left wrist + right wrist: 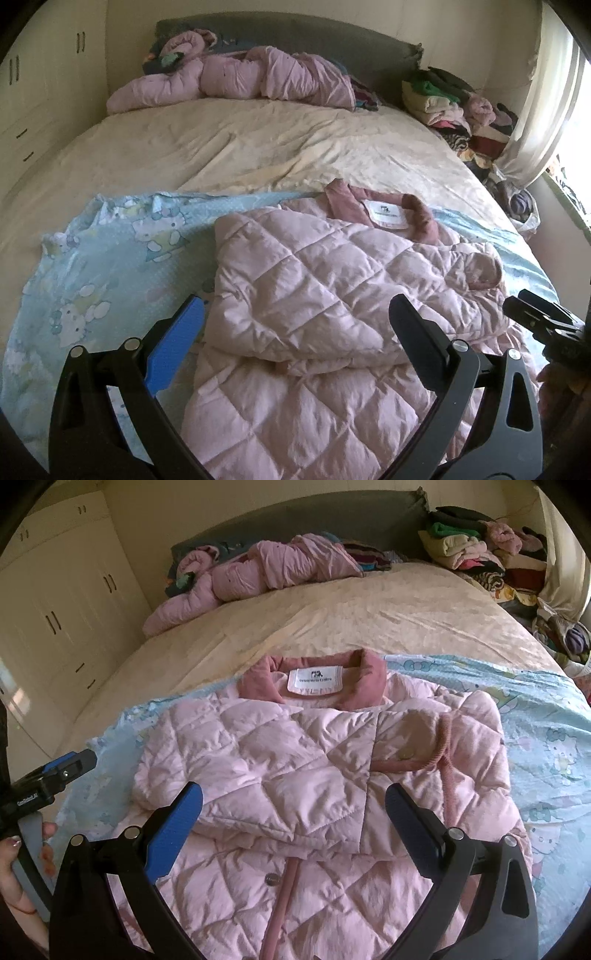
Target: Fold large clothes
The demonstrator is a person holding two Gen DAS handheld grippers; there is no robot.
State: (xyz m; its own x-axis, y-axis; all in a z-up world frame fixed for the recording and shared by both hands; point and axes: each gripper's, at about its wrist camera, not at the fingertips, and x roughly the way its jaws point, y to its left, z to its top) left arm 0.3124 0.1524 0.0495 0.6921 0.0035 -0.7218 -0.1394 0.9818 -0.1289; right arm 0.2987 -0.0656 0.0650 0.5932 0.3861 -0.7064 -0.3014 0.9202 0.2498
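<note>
One pink quilted coat (314, 775) lies on blue sheet (110, 266) on bed (240, 147), sleeves folded in, just ahead of both tongs. Left tongs (295, 321), right tongs (293, 805) spread wide, empty. Second pink garment (236, 79), one clothes pile (454, 103) far beyond.

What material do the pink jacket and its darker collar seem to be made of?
The pink jacket looks like padded, quilted synthetic fabric: diamond stitching, puffy panels, slight sheen. Its collar looks like matte, soft cloth, possibly corduroy or fleece; the weave is too blurred to tell.
</note>
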